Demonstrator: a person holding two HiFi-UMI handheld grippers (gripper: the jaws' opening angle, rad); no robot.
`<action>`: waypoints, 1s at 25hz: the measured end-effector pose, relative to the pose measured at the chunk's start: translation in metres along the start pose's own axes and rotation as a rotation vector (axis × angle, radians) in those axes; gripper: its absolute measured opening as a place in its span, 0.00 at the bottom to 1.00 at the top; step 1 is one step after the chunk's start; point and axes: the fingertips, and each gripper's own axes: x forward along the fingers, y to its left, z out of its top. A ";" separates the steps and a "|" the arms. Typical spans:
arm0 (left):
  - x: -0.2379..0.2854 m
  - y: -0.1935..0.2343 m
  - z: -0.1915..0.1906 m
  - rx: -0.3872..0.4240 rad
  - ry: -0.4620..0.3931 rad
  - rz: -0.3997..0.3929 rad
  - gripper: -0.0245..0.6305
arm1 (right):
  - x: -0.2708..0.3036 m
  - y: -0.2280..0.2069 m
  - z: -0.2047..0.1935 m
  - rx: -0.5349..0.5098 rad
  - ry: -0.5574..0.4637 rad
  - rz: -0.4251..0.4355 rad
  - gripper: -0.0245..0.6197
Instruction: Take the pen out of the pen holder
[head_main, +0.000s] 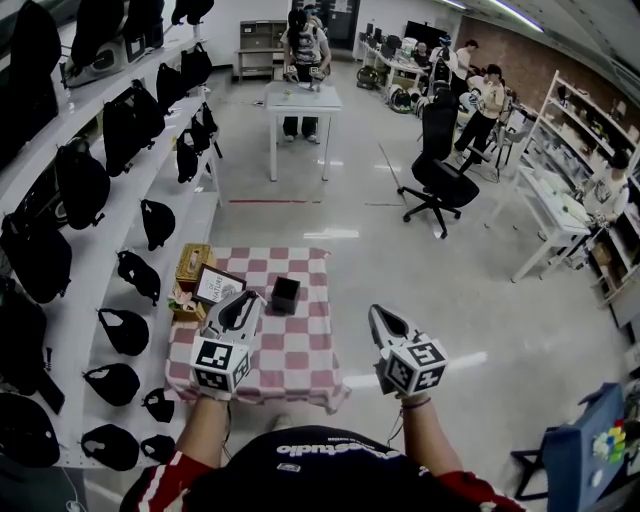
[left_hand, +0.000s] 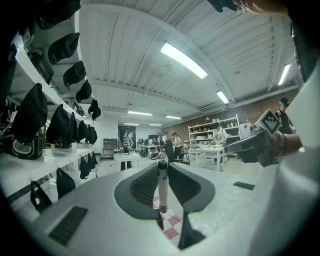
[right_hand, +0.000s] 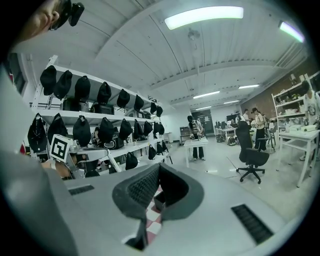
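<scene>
So, here's where my rig sits right now. The left gripper (head_main: 247, 298) is held out over the pink-and-white checkered tablecloth (head_main: 300, 350). Its own camera shows the 2 jaws clamped on the pen (left_hand: 162, 190). The pen stands upright between the ribbed pads, top end up by the fingertips, lower end hanging free above the cloth. That means the pen is out of the pen holder (head_main: 285, 295), the little black box sitting on the cloth just right of that gripper's tip. From the head view I can't make out the pen itself, it's too small.

The right gripper (head_main: 376, 311) hangs past the right edge of the table, apart from the holder. Its jaws are together at the tips with nothing in them. Through the gap lower down I can see the holder and a few checkered squares.

Other stuff:
- a tan basket (head_main: 192, 264) and a framed card (head_main: 218, 286) on the table's left side
- shelves of black bags (head_main: 80, 185) along the left wall
- a person (head_main: 305, 45) standing at a white table (head_main: 300, 100) further down the room
</scene>
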 end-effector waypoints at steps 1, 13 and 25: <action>0.000 -0.001 0.000 0.001 0.000 -0.004 0.15 | 0.000 0.000 0.000 0.002 0.002 0.000 0.04; 0.002 -0.006 0.001 0.018 -0.006 -0.016 0.15 | -0.003 -0.001 -0.002 0.004 0.000 0.001 0.04; 0.006 -0.015 0.005 0.018 -0.007 -0.028 0.14 | -0.008 -0.005 -0.003 0.003 -0.007 -0.001 0.04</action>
